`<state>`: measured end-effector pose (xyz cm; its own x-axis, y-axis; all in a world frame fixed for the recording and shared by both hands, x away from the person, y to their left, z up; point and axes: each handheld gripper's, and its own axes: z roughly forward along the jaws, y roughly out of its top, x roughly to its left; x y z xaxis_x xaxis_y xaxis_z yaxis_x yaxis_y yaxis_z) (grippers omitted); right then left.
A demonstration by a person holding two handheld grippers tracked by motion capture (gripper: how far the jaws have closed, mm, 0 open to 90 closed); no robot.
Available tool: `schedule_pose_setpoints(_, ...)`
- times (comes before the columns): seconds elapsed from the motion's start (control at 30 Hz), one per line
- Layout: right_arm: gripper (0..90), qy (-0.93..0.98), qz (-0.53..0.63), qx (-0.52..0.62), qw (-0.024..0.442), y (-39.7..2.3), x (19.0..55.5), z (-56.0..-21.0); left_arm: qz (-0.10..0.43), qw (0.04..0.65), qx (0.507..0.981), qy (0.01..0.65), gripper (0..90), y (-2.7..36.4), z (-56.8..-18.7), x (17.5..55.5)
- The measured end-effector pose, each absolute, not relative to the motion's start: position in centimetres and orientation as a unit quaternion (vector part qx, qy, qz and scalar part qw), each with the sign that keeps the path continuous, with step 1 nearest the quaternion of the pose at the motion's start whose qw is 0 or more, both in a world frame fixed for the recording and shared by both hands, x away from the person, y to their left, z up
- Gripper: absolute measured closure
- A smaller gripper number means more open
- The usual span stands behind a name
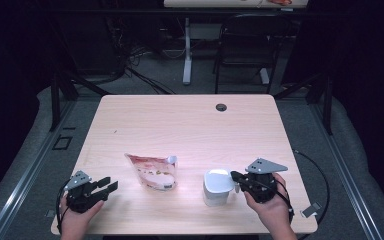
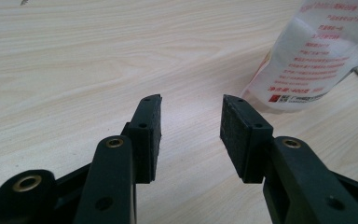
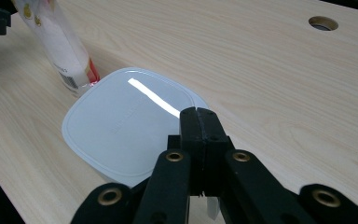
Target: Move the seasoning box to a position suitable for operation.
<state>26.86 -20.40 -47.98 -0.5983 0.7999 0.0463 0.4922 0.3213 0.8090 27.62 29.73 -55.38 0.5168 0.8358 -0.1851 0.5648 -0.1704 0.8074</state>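
A white square container (image 1: 216, 187) with a glossy lid (image 3: 126, 121) stands at the front right of the wooden table (image 1: 180, 125). My right gripper (image 1: 235, 176) is at the container's right edge; its jaws are pressed together (image 3: 196, 112) over the lid's rim, and a thin white tab (image 3: 209, 207) shows beneath them. A clear pouch with red print (image 1: 154, 171) stands left of the container, also seen from behind (image 2: 317, 51) and beside the lid (image 3: 60, 42). My left gripper (image 1: 109, 183) rests at the front left, open (image 2: 191, 105), with bare table between its pads.
A cable hole (image 1: 221, 107) is in the table's far right part. Beyond the table stand a dark chair (image 1: 250, 40) and a white desk leg (image 1: 187, 50). Cables trail off both grippers at the front edge.
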Motion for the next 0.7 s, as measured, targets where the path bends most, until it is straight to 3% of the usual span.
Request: schedule_pose_setpoints(0.7,90.0,0.768,0.450,0.432,0.142,-21.6,27.3,-48.6,0.151,0.444,0.750,0.466,58.6,29.7,-55.4,27.7)
